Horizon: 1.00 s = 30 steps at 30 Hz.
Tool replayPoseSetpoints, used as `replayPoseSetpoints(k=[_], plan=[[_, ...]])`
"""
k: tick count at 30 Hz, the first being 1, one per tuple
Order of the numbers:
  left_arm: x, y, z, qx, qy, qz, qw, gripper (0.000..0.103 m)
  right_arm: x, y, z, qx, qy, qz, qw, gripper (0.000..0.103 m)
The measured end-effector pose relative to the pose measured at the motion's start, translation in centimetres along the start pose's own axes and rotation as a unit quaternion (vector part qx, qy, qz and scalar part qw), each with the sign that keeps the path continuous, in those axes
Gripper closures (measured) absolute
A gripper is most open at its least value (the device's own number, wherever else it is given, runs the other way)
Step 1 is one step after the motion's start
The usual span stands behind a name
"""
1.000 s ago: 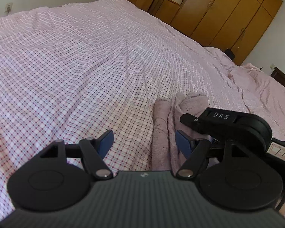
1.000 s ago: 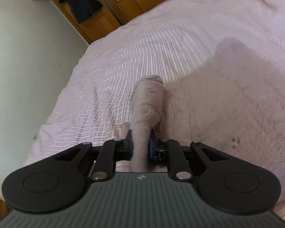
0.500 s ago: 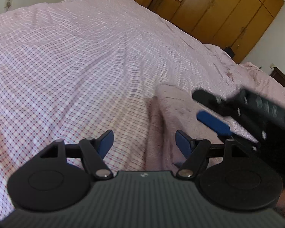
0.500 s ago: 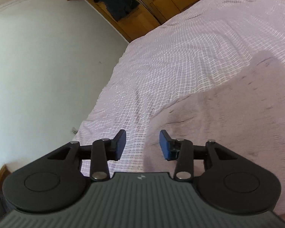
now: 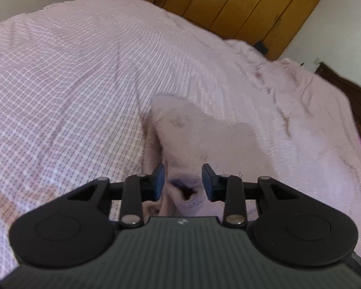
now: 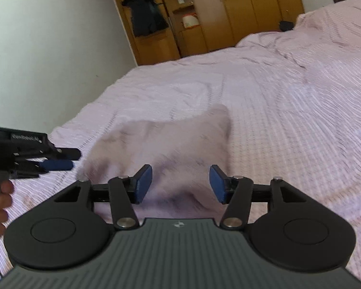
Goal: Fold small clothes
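Observation:
A small pale pink fleece garment lies folded flat on the checked pink bedspread. It also shows in the right wrist view. My left gripper is open, its blue pads on either side of the garment's near edge, holding nothing. From the right wrist view the left gripper sits at the garment's left side. My right gripper is open and empty just above the garment's near edge.
Wooden wardrobes stand beyond the bed's far end, with dark clothes hanging in an open section. A white wall runs along the bed's left side. Rumpled bedding lies to the right, near a dark headboard.
My right gripper let go of the garment's rolled fold, opened and drew back. The garment now lies flat. My left gripper moved over the garment's near edge and its jaws narrowed.

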<state>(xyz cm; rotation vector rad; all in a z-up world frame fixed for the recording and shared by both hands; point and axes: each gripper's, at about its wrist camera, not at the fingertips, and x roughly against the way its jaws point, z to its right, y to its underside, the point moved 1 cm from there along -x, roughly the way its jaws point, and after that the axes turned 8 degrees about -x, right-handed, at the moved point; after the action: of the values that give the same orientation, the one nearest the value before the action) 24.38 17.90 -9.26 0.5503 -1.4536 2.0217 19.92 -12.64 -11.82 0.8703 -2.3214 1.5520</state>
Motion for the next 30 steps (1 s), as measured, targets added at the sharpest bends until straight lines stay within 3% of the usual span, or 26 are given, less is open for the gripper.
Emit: replayPoseSetpoints(k=[2, 6, 11, 12, 13, 14, 15, 18, 19, 21, 24, 26, 28, 30], plan=[[-0.6, 0.5, 0.4, -0.005, -0.008, -0.018, 0.9998, 0.047, -0.3, 0.3, 0.4, 0.002, 0.015, -0.006, 1.0, 0.042], [-1.7, 1.0, 0.9, -0.011, -0.006, -0.032, 0.9994, 0.047, -0.6, 1.1, 0.3, 0.037, 0.059, -0.016, 0.997, 0.042], [-3.8, 0.9, 0.8, 0.006, 0.005, -0.042, 0.9991, 0.048, -2.4, 2.5, -0.6, 0.108, 0.079, -0.026, 0.991, 0.042], [-3.8, 1.1, 0.8, 0.005, 0.005, -0.035, 0.9994, 0.053, -3.0, 2.6, -0.8, 0.123, 0.081, -0.024, 0.989, 0.042], [-3.8, 1.1, 1.0, -0.008, 0.003, -0.026, 0.9996, 0.068, -3.5, 2.7, -0.9, 0.136, 0.086, -0.02, 0.987, 0.042], [-3.8, 1.0, 1.1, -0.022, 0.003, -0.025, 0.9994, 0.092, -4.2, 2.9, -0.9, 0.146, 0.09, -0.016, 0.985, 0.044], [-3.8, 0.9, 1.0, -0.029, 0.005, -0.027, 0.9992, 0.092, -4.8, 2.9, -0.9, 0.149, 0.1, -0.017, 0.984, 0.05], [-3.2, 1.0, 0.4, -0.038, 0.011, -0.033, 0.9987, 0.092, -6.0, 3.0, -0.9, 0.144, 0.1, -0.023, 0.984, 0.079], [-2.8, 1.1, 0.1, -0.041, 0.008, -0.032, 0.9986, 0.092, -6.0, 3.2, -0.9, 0.146, 0.103, -0.01, 0.984, 0.082], [-2.4, 1.2, -0.4, -0.044, 0.006, -0.032, 0.9985, 0.092, -5.4, 3.5, -0.8, 0.141, 0.106, 0.022, 0.984, 0.086], [-1.9, 1.5, -1.4, -0.047, -0.016, -0.036, 0.9982, 0.092, -3.6, 3.4, 0.9, 0.061, 0.098, 0.039, 0.993, 0.09], [-1.9, 1.8, -1.3, -0.06, -0.028, -0.041, 0.9969, 0.092, -3.4, 3.8, 2.5, 0.005, 0.096, 0.011, 0.995, 0.09], [-2.4, 2.2, -0.6, -0.097, -0.055, -0.049, 0.9925, 0.092, -4.3, 5.0, 3.5, -0.001, 0.101, -0.022, 0.995, 0.091], [-2.6, 2.5, -0.2, -0.111, -0.061, -0.052, 0.9906, 0.09, -4.4, 5.3, 3.6, 0.01, 0.089, -0.027, 0.996, 0.09]])
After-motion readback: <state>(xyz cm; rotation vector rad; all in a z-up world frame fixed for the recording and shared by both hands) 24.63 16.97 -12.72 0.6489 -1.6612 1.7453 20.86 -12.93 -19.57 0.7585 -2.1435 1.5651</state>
